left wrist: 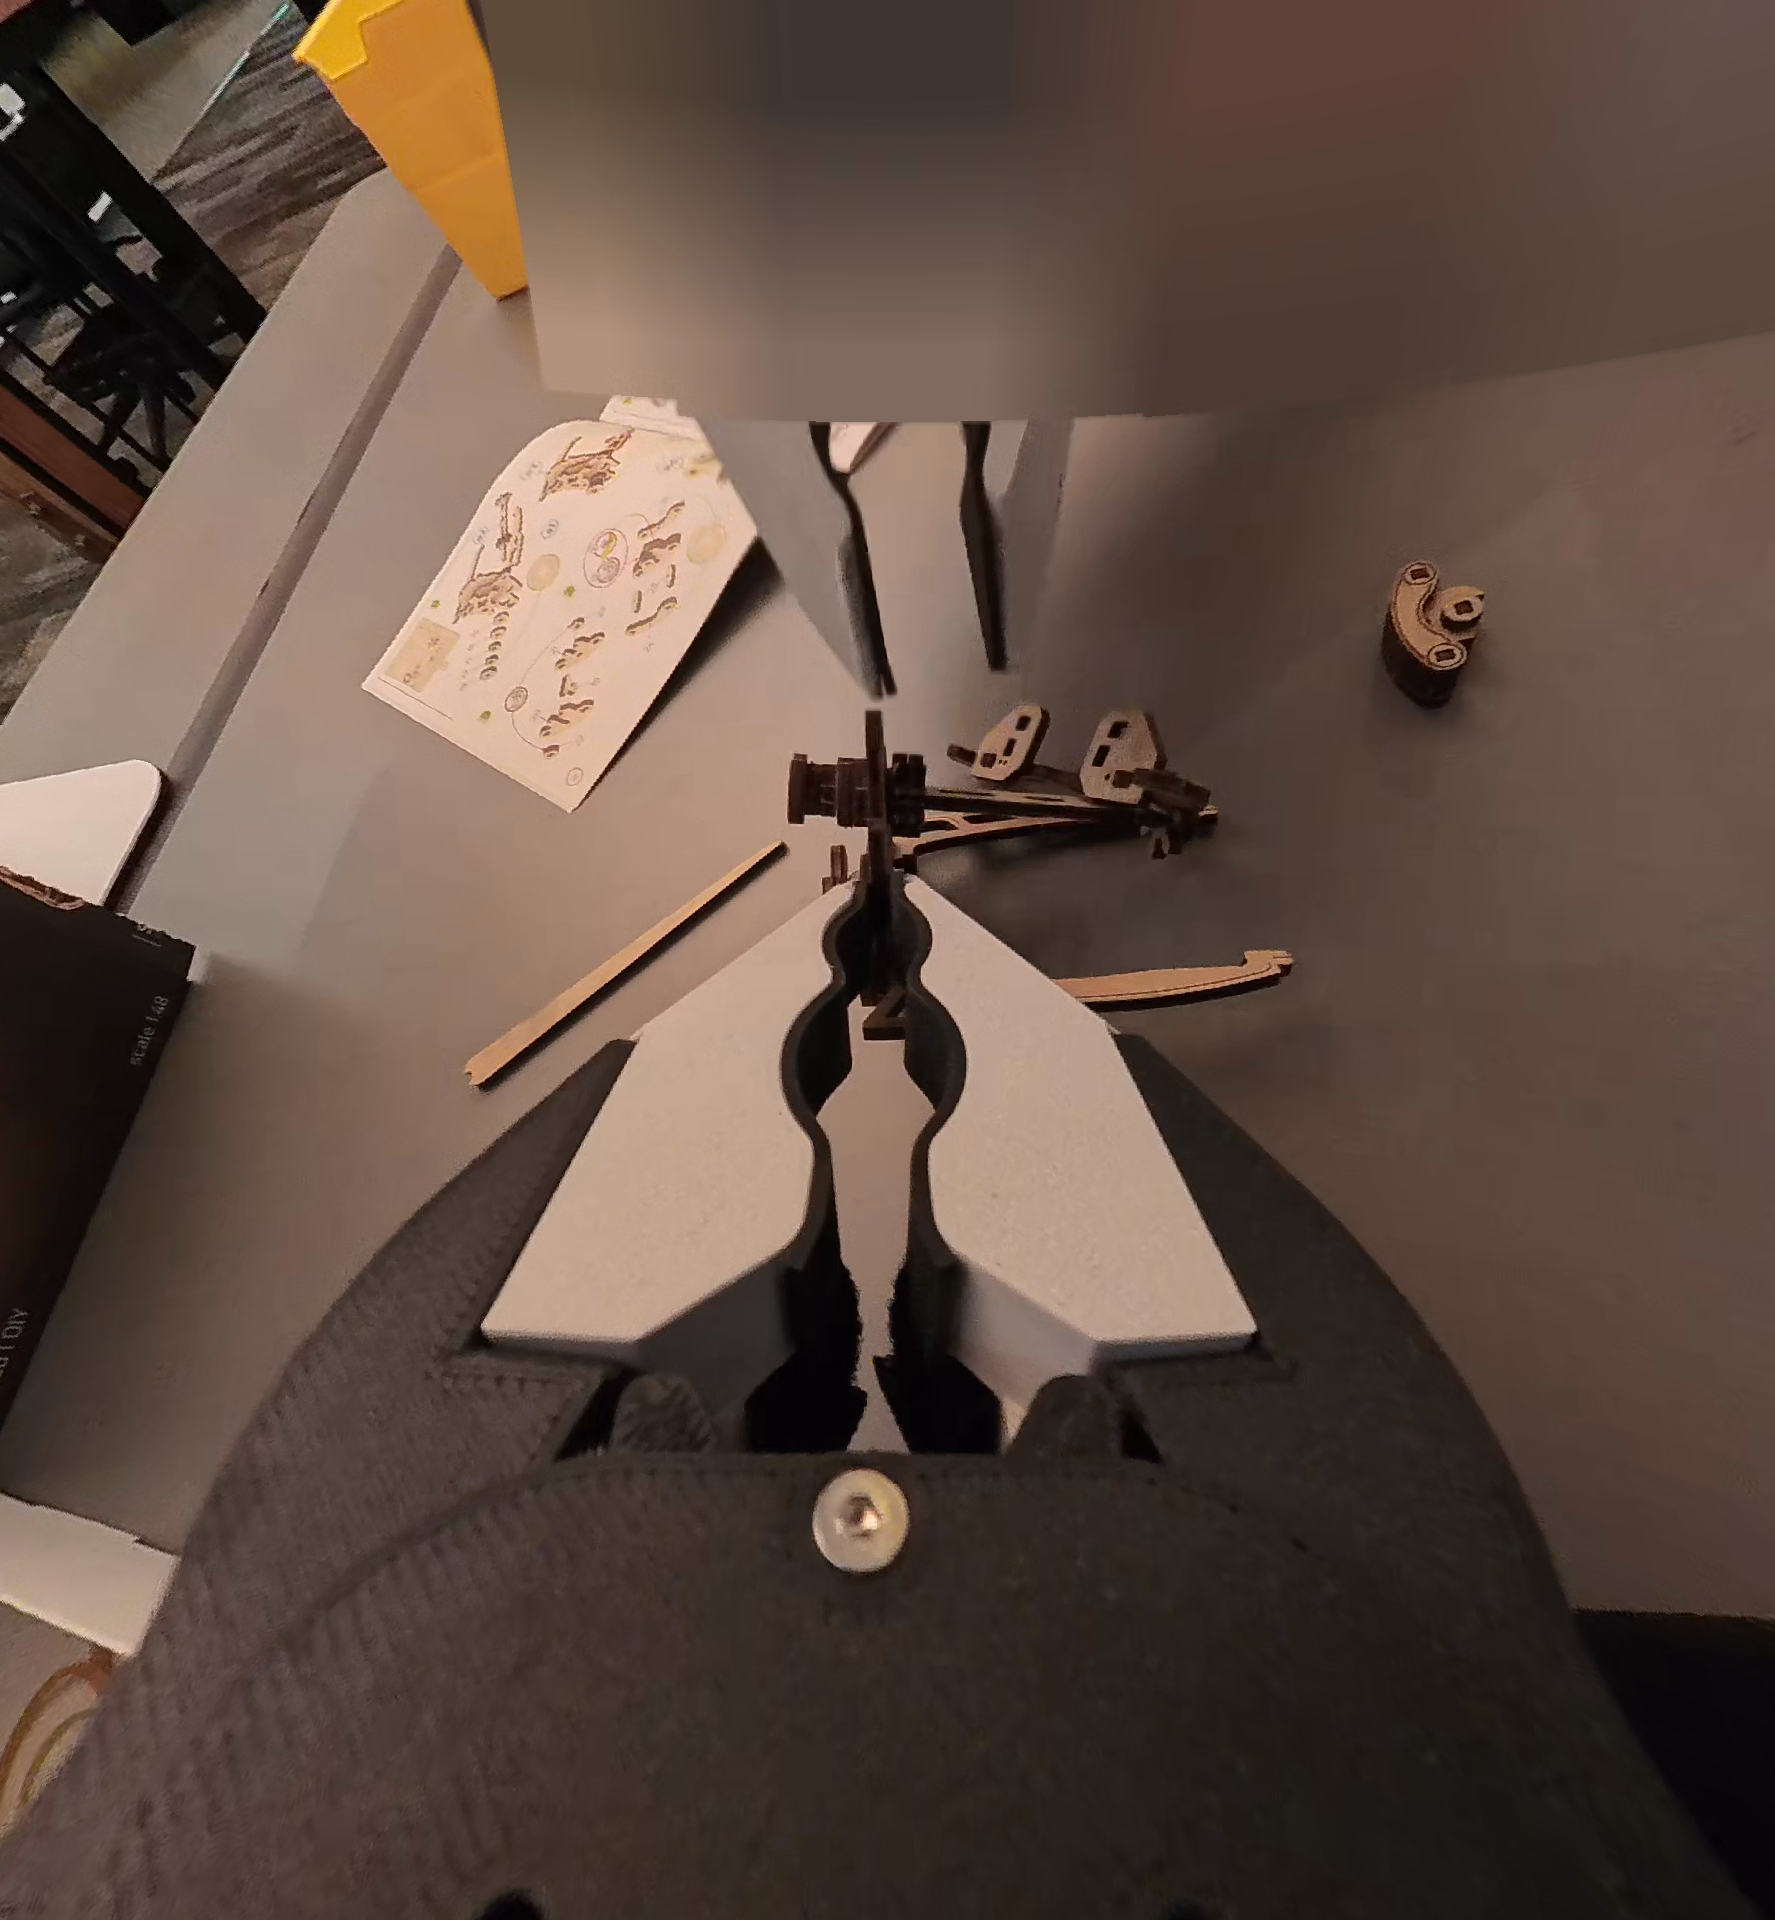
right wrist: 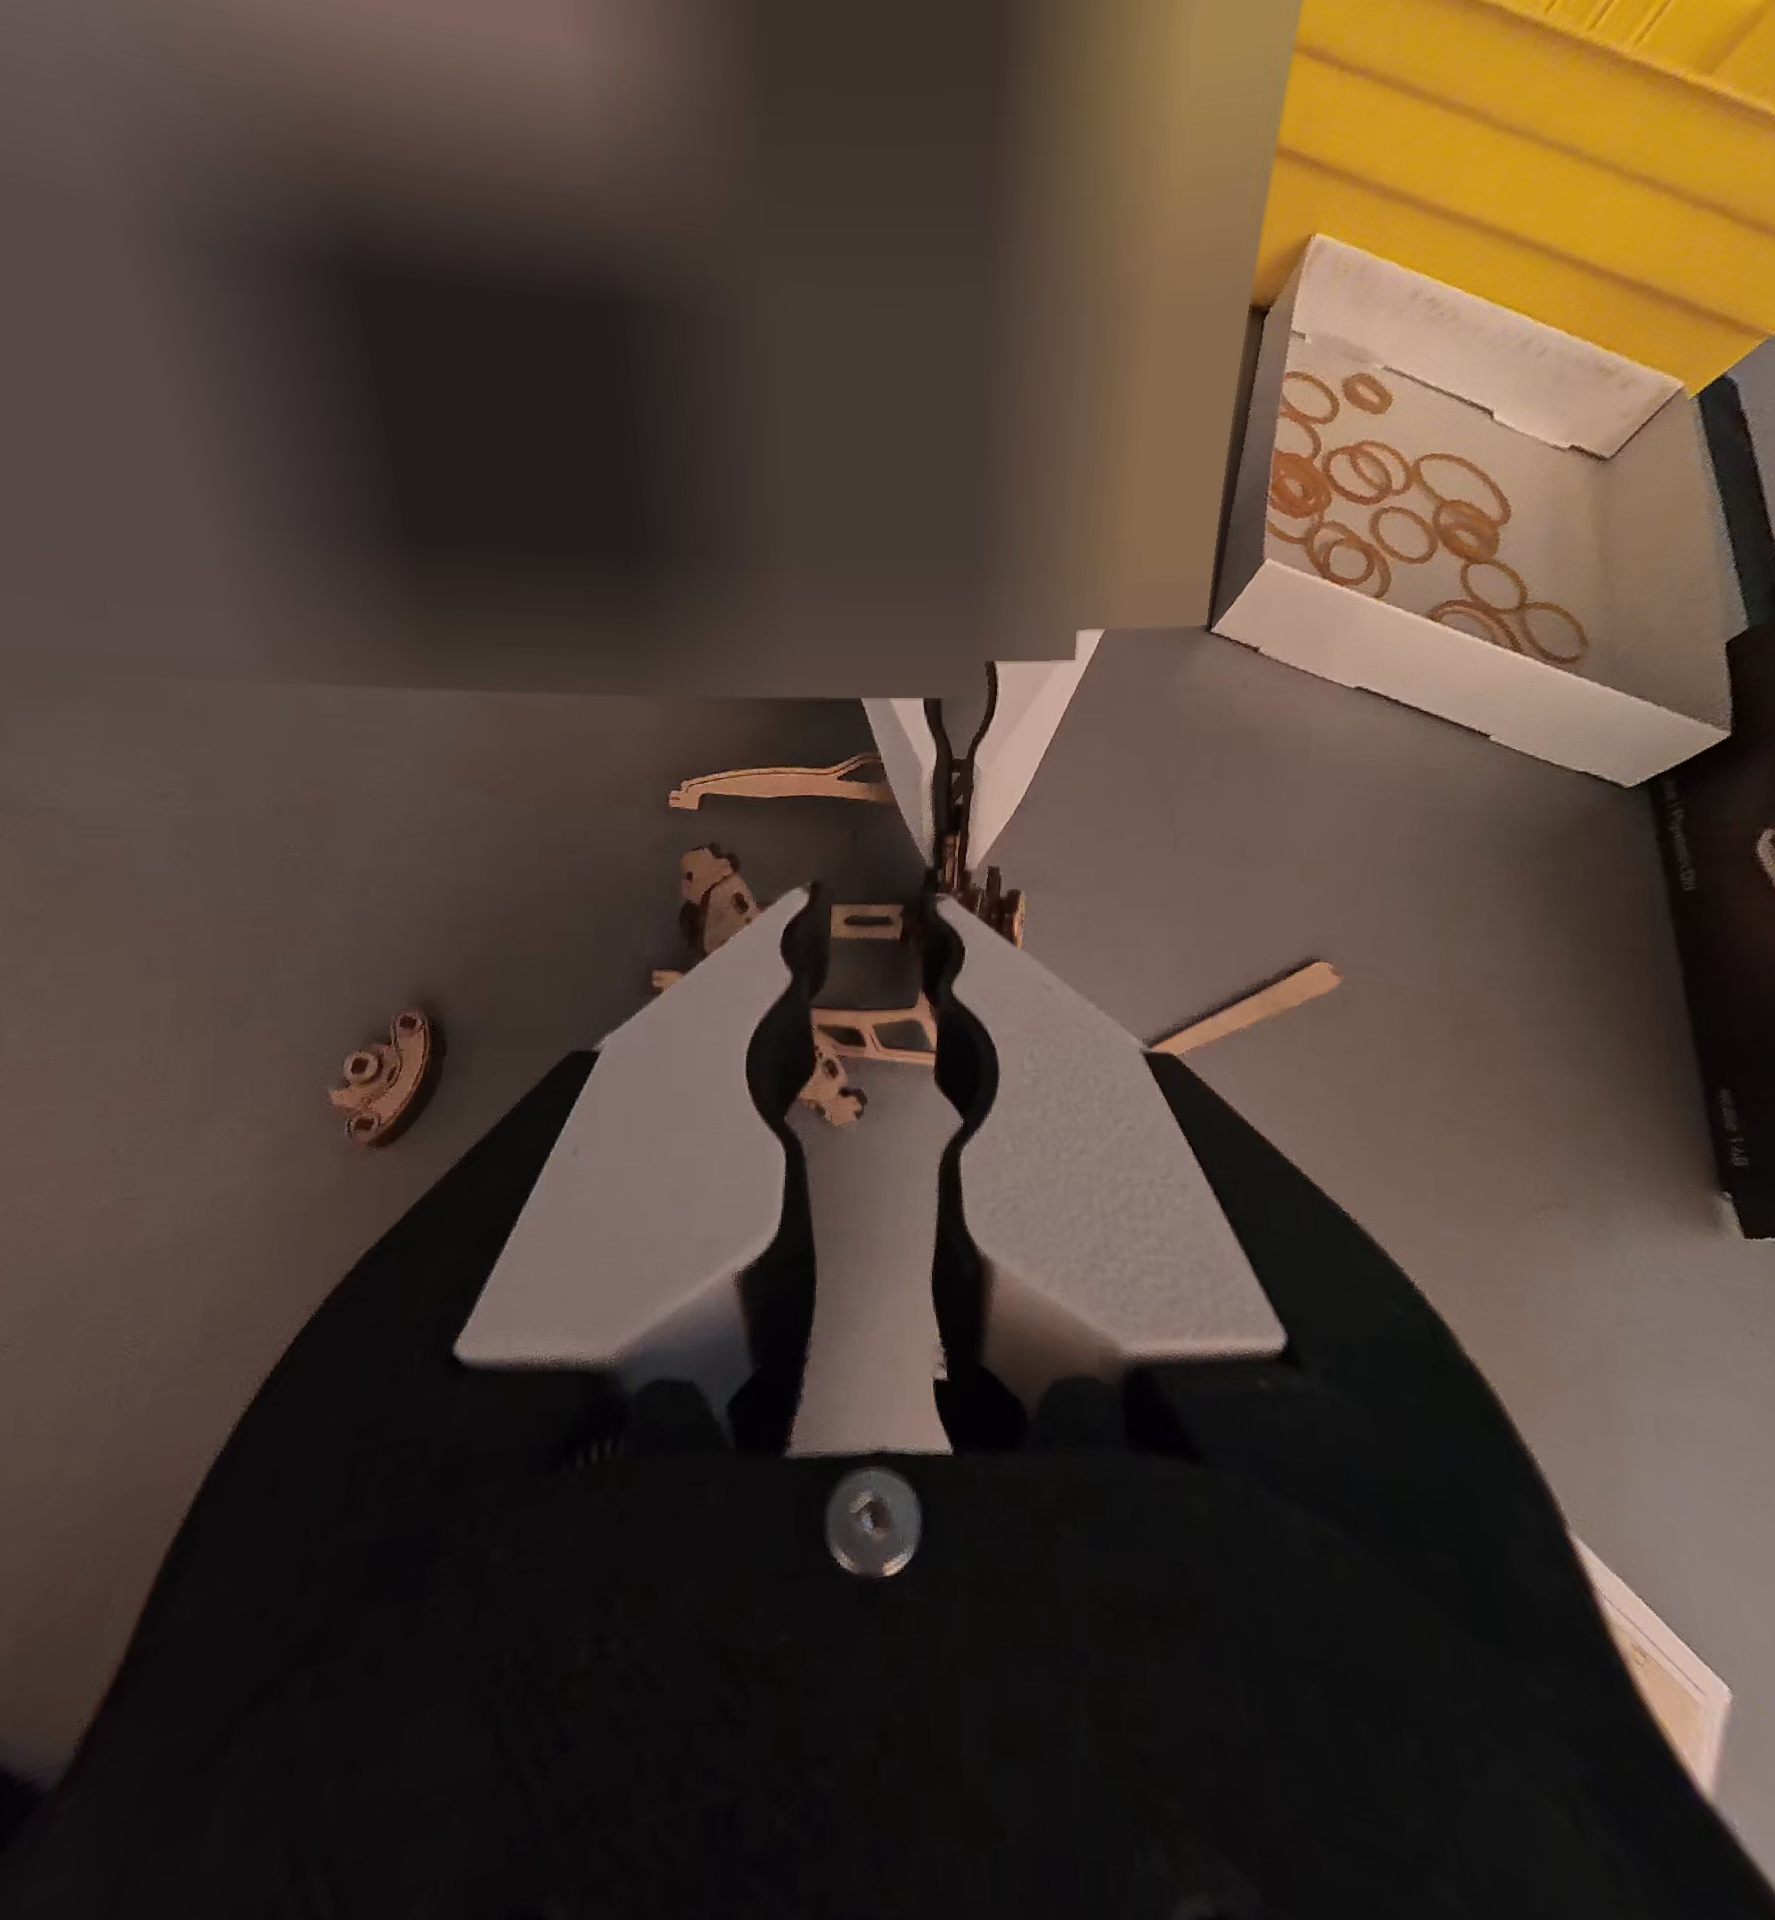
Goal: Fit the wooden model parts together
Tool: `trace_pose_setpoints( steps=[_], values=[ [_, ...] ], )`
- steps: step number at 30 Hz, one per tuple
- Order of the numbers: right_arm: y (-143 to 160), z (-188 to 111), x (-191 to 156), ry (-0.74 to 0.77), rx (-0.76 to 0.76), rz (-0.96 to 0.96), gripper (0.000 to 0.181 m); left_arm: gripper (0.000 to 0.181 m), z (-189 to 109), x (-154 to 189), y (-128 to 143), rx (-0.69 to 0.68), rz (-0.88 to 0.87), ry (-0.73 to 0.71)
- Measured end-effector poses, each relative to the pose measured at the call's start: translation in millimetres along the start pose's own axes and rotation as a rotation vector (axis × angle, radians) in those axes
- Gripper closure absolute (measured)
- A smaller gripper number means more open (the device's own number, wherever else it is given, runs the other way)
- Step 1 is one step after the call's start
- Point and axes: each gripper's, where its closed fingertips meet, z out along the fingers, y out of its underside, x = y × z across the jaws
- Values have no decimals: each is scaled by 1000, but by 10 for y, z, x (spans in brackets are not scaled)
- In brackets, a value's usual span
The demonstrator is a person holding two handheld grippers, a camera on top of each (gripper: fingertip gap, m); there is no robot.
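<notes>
The half-built wooden frame is lying on the grey table, dark laser-cut struts running sideways, two slotted plates standing up from it. A flat upright piece is sitting pinched at its near end. A curved two-hole block is resting well apart, a thin strip and a hooked arm lying loose nearby.
</notes>
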Motion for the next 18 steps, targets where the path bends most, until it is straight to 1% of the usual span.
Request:
trace_pose_setpoints(
  steps=[4,6,8,11,15,18],
  values=[
    [17,-192,-124,-22,24,-50,166,181,-12,-6,5,27,-38,23],
    [67,-219,-150,20,13,-103,166,181,-15,-13,7,40,-50,33],
    [108,-148,-241,24,19,-111,166,181,-16,-8,6,57,-52,45],
    [251,3,-318,74,-27,-128,165,181,-24,-23,12,72,-70,51],
    [418,96,-242,157,-90,-141,164,181,-27,-29,14,83,-82,61],
    [482,102,-207,153,-94,-108,164,181,-32,-31,16,92,-95,69]
  ],
)
